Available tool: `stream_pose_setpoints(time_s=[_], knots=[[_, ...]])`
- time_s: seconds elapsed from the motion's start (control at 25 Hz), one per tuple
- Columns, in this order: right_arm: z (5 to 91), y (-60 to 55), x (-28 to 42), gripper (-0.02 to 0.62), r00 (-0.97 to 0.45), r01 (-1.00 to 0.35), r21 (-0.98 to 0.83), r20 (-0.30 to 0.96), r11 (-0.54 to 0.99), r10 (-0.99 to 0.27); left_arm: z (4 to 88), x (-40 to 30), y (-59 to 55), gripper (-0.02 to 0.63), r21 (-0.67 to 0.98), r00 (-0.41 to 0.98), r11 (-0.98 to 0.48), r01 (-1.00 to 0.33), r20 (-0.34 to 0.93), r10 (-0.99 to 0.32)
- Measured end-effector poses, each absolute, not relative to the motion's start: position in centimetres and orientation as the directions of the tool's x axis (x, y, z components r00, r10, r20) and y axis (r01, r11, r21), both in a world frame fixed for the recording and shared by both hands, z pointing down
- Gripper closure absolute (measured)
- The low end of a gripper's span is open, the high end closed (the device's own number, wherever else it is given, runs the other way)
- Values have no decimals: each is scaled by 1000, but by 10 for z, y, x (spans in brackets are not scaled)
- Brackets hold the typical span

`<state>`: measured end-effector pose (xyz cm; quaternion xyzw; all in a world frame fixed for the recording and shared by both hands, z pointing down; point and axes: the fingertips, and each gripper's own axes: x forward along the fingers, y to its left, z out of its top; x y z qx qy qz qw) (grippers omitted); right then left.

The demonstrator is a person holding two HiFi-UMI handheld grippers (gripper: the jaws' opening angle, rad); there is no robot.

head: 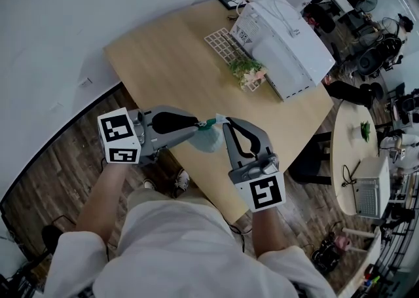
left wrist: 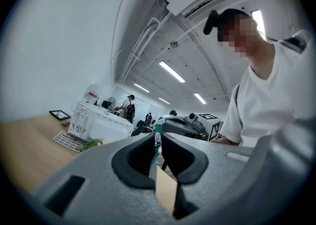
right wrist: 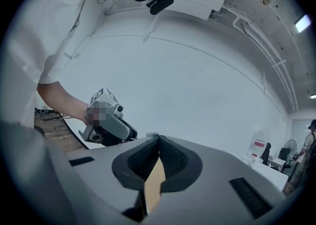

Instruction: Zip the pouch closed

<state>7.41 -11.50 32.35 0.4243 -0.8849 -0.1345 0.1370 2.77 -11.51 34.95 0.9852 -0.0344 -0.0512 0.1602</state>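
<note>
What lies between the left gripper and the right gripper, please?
The pouch lies there, held by the shut jaws of the left gripper and the right gripper. The head view shows it best.

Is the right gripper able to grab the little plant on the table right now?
Probably not yet. The right gripper is shut on the pouch, sharing it with the left gripper. The plant lies farther along the table, with bare wood between; the gripper must let go first.

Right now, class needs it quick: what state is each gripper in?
Left gripper: shut on the zip of the pouch.
Right gripper: shut, apparently pinching the pouch's edge.
</note>
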Motion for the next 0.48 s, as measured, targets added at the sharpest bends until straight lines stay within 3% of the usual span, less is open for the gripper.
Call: stream_pose_setpoints(time_s=[0.48], knots=[[327, -119, 72, 594, -583, -733, 342, 130, 589, -802, 357, 16, -121, 558, 314, 995, -947, -70, -49, -89]])
